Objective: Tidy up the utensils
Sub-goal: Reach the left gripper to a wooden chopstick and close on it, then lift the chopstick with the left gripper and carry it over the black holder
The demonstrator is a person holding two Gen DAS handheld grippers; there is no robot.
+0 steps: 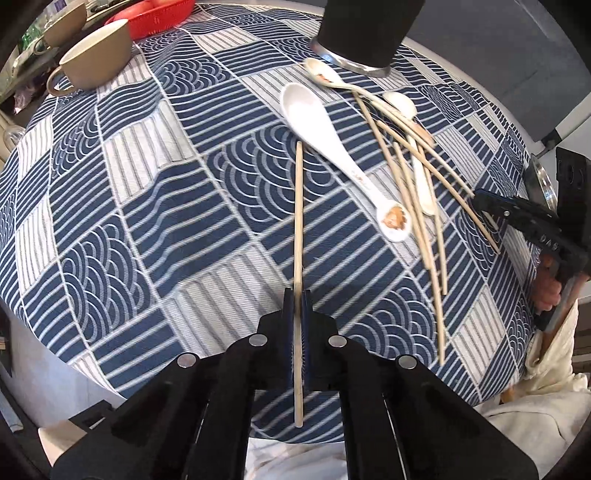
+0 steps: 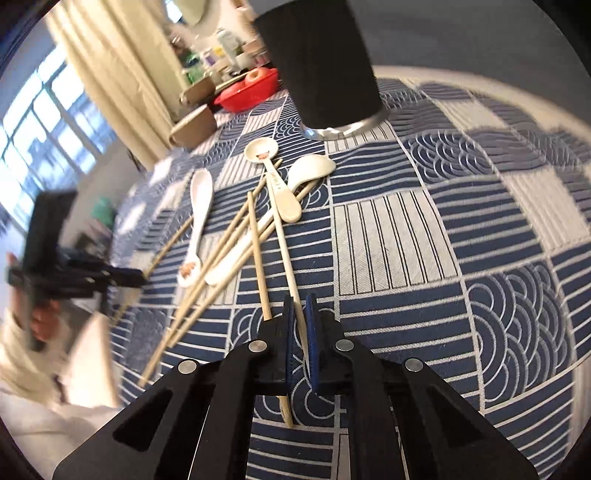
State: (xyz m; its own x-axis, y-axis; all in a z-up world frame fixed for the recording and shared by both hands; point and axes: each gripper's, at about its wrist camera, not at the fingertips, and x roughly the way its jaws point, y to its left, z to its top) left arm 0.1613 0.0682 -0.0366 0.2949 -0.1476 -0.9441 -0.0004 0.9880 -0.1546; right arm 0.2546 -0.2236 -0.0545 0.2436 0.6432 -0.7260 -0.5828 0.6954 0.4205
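In the left wrist view my left gripper (image 1: pixel 297 295) is shut on a single wooden chopstick (image 1: pixel 298 206), which runs straight ahead over the blue patterned tablecloth (image 1: pixel 147 206). Right of it lie a white spoon (image 1: pixel 314 114), two cream spoons and several loose chopsticks (image 1: pixel 413 184). The black utensil holder (image 1: pixel 362 33) stands at the far edge. In the right wrist view my right gripper (image 2: pixel 300 306) is shut on a pale chopstick (image 2: pixel 286 251) at the near end of the pile. The holder (image 2: pixel 321 62) stands beyond the spoons (image 2: pixel 271 173).
Two tan cups (image 1: pixel 96 55) and a red basket (image 1: pixel 155 18) stand at the far left of the round table. The table edge (image 1: pixel 535 122) curves close on the right. A person's cream sleeve (image 1: pixel 546 369) is at the near right. The left gripper (image 2: pixel 122 277) shows blurred.
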